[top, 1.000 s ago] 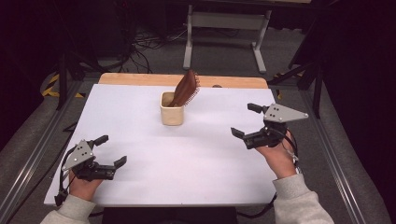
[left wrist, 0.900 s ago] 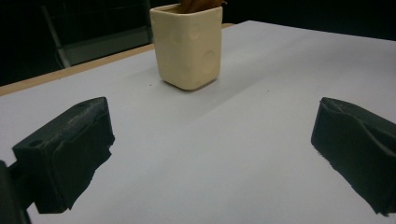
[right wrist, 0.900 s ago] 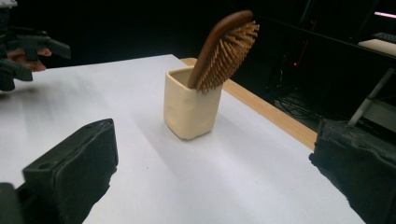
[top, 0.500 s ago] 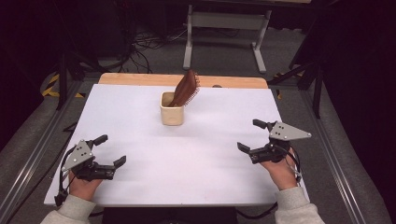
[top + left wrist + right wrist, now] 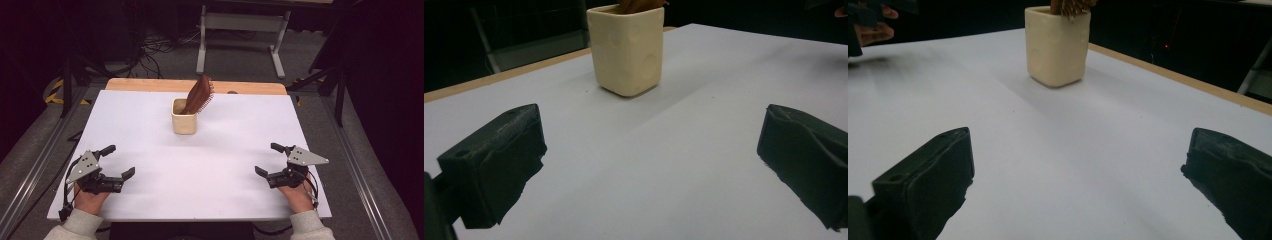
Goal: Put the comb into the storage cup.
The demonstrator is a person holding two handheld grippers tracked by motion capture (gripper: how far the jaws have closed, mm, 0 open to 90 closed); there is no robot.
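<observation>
White sheeting (image 5: 150, 130) is spread over the wooden table, whose bare far edge (image 5: 150, 85) is left uncovered, and dark floor with cables and a grey metal stand (image 5: 242, 30) is seen beyond it. Toward the far middle of the sheet a cream, square-sided ceramic cup (image 5: 183, 116) is stood upright. A brown wooden hairbrush (image 5: 200, 92) is held in it, handle down, with the bristled head leaned out over the cup's right rim in the high view.

Near the front left corner, the left gripper (image 5: 117, 161) is held low over the sheet by the person's left hand (image 5: 89, 199). Its jaws are spread wide and nothing is gripped between them. In the left gripper view the cup (image 5: 626, 47) is seen ahead, well apart from the black pads (image 5: 499, 160).

Near the front right corner, the right gripper (image 5: 269, 159) is held by the right hand (image 5: 296, 196), with the grey three-cornered plate on top. Its jaws are likewise spread wide with only bare sheet between them. In the right gripper view the cup (image 5: 1057, 45) is seen ahead, well apart, with the brush bristles (image 5: 1072, 6) shown at its mouth.
</observation>
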